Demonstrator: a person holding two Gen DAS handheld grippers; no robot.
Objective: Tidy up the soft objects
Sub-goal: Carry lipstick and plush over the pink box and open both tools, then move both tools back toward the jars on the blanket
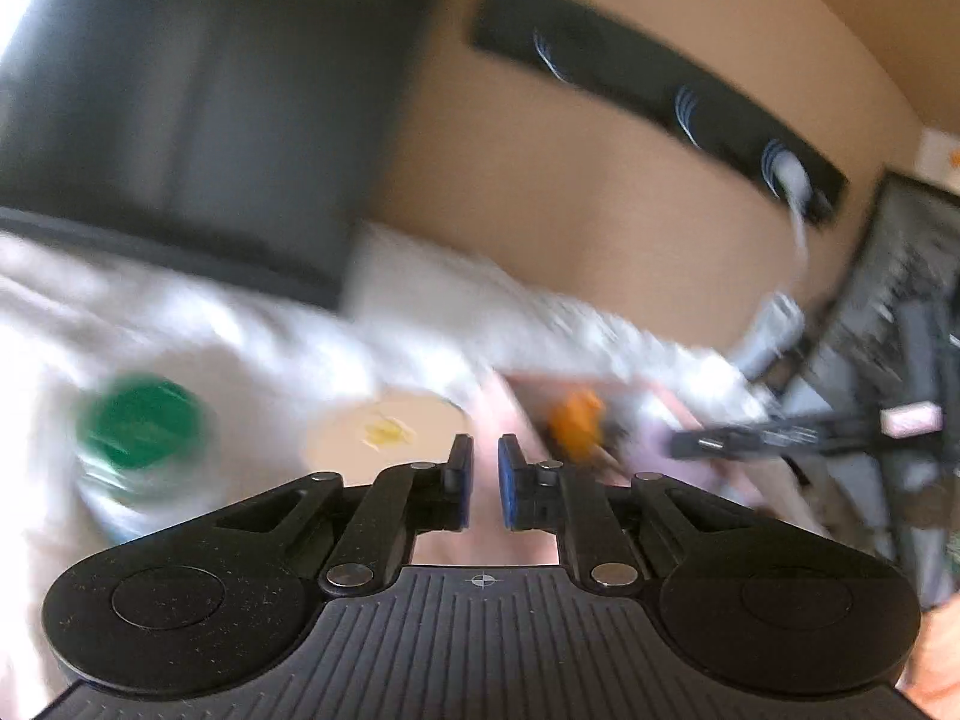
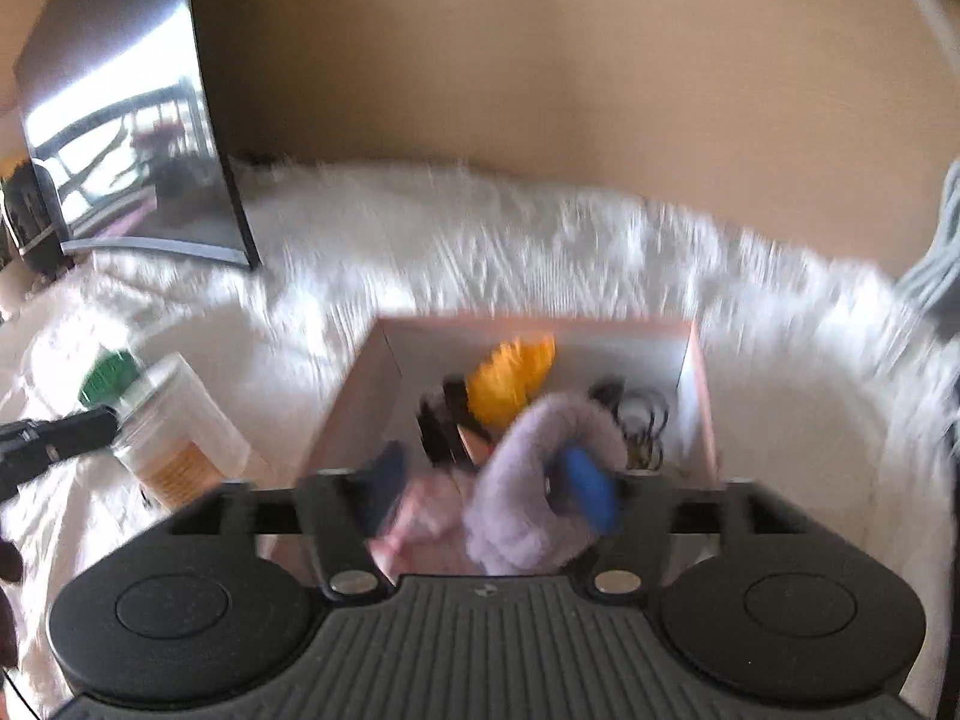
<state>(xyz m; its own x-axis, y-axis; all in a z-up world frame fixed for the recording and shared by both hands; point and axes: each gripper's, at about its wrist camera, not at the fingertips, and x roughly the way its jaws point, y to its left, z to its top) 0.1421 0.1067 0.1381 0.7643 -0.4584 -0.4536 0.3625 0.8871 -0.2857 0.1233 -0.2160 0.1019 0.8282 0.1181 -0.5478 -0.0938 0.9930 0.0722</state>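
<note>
Mostly done, judging by the box. The pink box (image 2: 690, 354) sits on a white furry cover (image 2: 540, 240) that hides whatever carries it, so I can't tell if it's a desk or a bed; the box is out in the middle of the cover, away from the wall edge. Already inside: an orange fluffy piece (image 2: 513, 381) against the far wall, some black hair ties (image 2: 645, 420) in the far right corner, dark flat items next to the orange one (too blurred to name), and something pale pink (image 2: 420, 516) at the near edge.

Right gripper (image 2: 489, 498) hangs over the near edge of the box. Its jaws stand apart, with a lilac fluffy scrunchie (image 2: 528, 504) between them. The pads don't look to be pressing on it, so I read this as a release into the box, though blur makes contact hard to rule out.

Left gripper (image 1: 485, 489) has its jaws nearly together with nothing between them. It's off to the left of the box, near a bottle with a green cap (image 1: 144, 420) lying on the cover.

Left to do, as far as visible: settle the scrunchie fully in the box. No other loose soft items show on the cover; the bottle isn't soft, so probably out of scope. Both views are motion-blurred, so small items may be missed.
</note>
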